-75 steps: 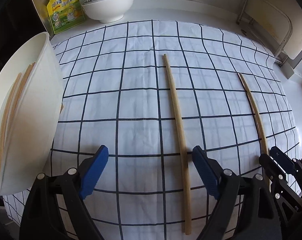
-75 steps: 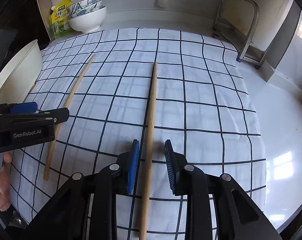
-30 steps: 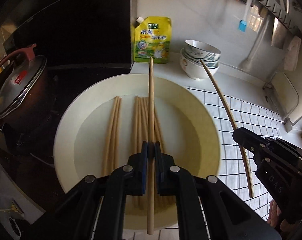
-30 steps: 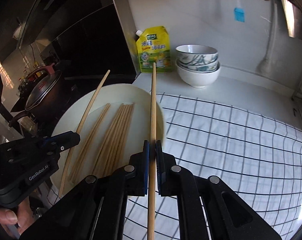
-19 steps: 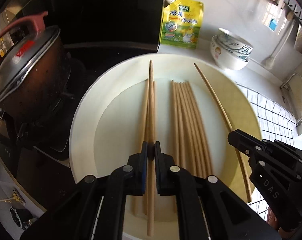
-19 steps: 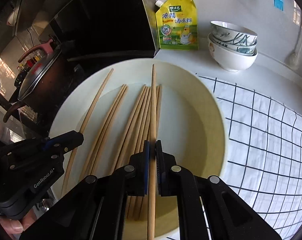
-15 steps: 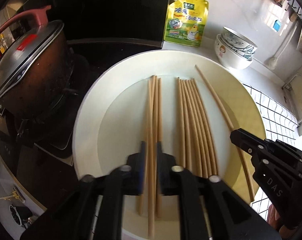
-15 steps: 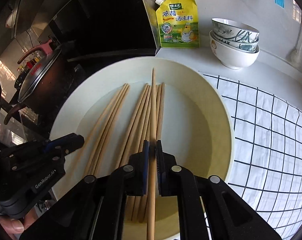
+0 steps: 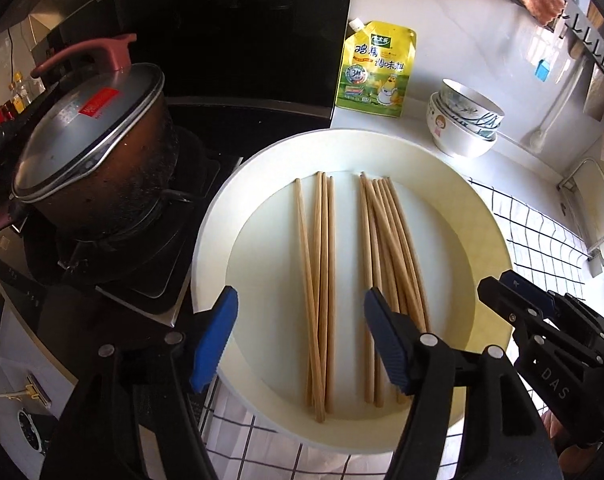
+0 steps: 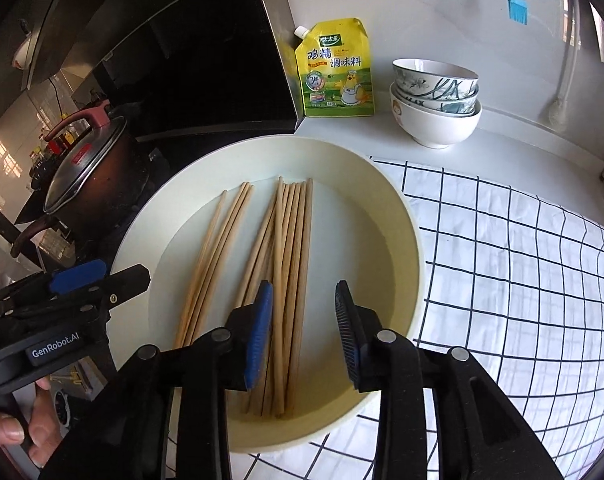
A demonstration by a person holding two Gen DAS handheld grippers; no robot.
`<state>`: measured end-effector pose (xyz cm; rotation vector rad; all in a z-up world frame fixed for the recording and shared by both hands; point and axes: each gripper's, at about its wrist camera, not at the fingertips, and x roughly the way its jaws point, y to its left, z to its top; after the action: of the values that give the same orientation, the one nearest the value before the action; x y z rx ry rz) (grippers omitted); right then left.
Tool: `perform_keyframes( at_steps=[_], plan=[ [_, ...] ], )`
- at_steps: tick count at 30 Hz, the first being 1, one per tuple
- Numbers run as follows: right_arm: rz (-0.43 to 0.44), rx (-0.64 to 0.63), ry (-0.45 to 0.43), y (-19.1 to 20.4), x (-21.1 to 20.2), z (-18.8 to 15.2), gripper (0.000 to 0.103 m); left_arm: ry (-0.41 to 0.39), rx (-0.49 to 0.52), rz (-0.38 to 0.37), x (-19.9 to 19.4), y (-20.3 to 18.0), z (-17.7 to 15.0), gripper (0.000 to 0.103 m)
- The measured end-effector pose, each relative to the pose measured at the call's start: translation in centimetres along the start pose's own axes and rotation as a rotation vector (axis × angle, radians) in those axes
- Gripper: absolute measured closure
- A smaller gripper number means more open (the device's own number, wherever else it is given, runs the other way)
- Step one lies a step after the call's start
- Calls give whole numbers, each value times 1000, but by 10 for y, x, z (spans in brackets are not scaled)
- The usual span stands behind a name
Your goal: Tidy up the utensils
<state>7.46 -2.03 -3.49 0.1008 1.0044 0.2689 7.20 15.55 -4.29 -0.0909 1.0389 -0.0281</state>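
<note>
Nearest the lens, the left gripper (image 9: 298,336) is being held with its jaws well apart above the plate (image 9: 477,216), and nothing is being gripped between them. Its jaws have just been opening; the chopstick clamped there a second ago is now lying in the left bundle of chopsticks (image 9: 317,280), at about twelve o'clock from the fingertips. The right gripper (image 10: 303,332) is likewise being held with jaws parted, more narrowly, and its jaws have also just been opening. Its chopstick is now resting among the right bundle (image 10: 286,264), directly below and ahead of the pads, with no pad pressing on it.

Both sticks are thus being counted as delivered, and every chopstick in view is lying inside the plate. Across the checked cloth (image 10: 501,264), at about three o'clock, no further utensil is being shown, so the task is judged nearly or fully done. Farther off, at twelve o'clock, the seasoning pouch (image 10: 333,68) and stacked bowls (image 10: 435,100) are standing untouched.
</note>
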Motion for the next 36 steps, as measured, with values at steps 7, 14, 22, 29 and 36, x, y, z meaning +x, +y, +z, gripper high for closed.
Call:
perform_keyframes(
  at_steps=[7,14,22,29,36],
  plan=[
    [-7,1,-38,3,-19,-6,64,-28,1,11,-16,2,-4,33],
    [-14,-13,-64,6,-33,-8,60,-59,7,7,-30,3,-6,31],
    [-24,-31,-83,10,-41,-9,46,-73,8,8,-38,2,-7,21],
    [-24,-15,-71,8,-42,-9,41,-81,9,16,-42,3,-7,16],
    [-41,-19,-74,9,-43,-8,40,-87,7,24,-46,5,-6,14]
  ],
)
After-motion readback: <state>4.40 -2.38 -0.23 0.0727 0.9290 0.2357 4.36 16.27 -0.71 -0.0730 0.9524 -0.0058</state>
